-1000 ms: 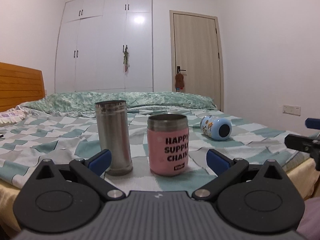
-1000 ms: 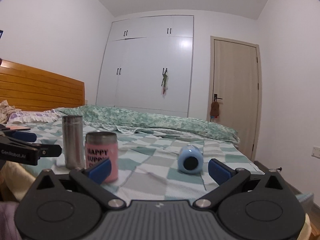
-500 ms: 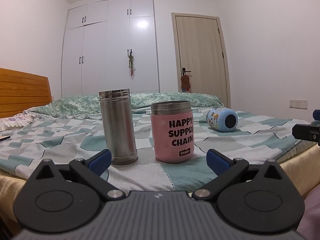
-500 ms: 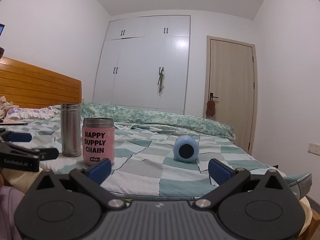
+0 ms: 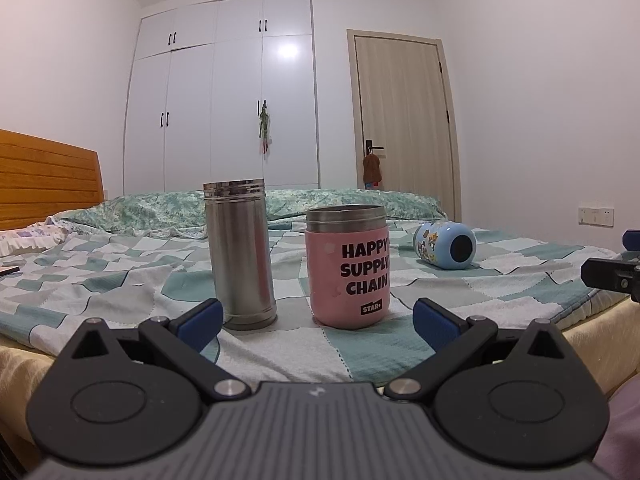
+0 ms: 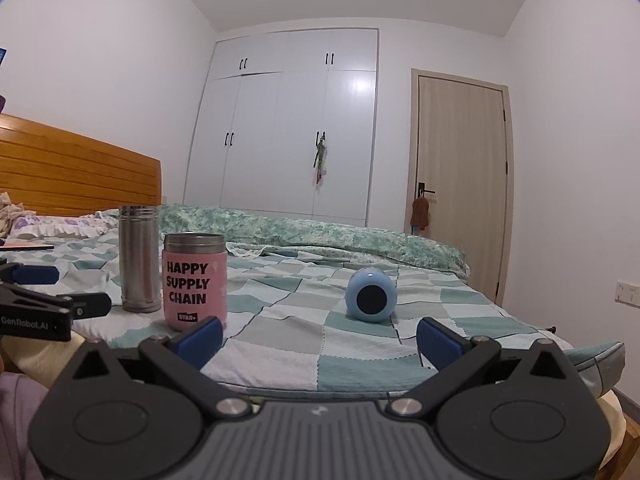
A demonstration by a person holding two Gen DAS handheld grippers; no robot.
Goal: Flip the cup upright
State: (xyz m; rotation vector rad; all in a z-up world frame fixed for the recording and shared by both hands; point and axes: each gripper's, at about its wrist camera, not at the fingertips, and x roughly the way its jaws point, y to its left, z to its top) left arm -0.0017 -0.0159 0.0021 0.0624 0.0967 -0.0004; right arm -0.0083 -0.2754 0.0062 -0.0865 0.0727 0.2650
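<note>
Checked teal, grey and white quilt (image 5: pixel 400 356) covers a bed (image 6: pixel 608 412) that carries all three vessels; an orange wooden headboard (image 5: pixel 44 184) stands at the left, a white built-in wardrobe (image 5: pixel 224 108) fills the far wall, and a pale wooden door (image 5: pixel 404 120) is shut at the right, with a small brown item hanging from its handle. Walls are plain white; a wall socket (image 5: pixel 595 216) sits low on the right.

Items on the quilt, left to right: steel flask (image 5: pixel 240 252), upright; pink cup (image 5: pixel 347 266), upright, steel rim, lettered "HAPPY SUPPLY CHAIN"; blue cup (image 6: pixel 371 295), lying on its side, well apart from the other two.

Hard to read: the dark circle on the blue cup facing the right wrist camera could be its mouth or its base, and its cartoon print is too small to make out. A flat object at the left edge of the bed is cut off.

Left tongs (image 5: pixel 316 320): spread wide, holding nothing, framing the flask and pink cup from the near edge of the bed. Right tongs (image 6: pixel 318 338): spread wide, holding nothing; the blue cup lies beyond them, between the two fingertips in view, slightly right of centre, not touched.
</note>
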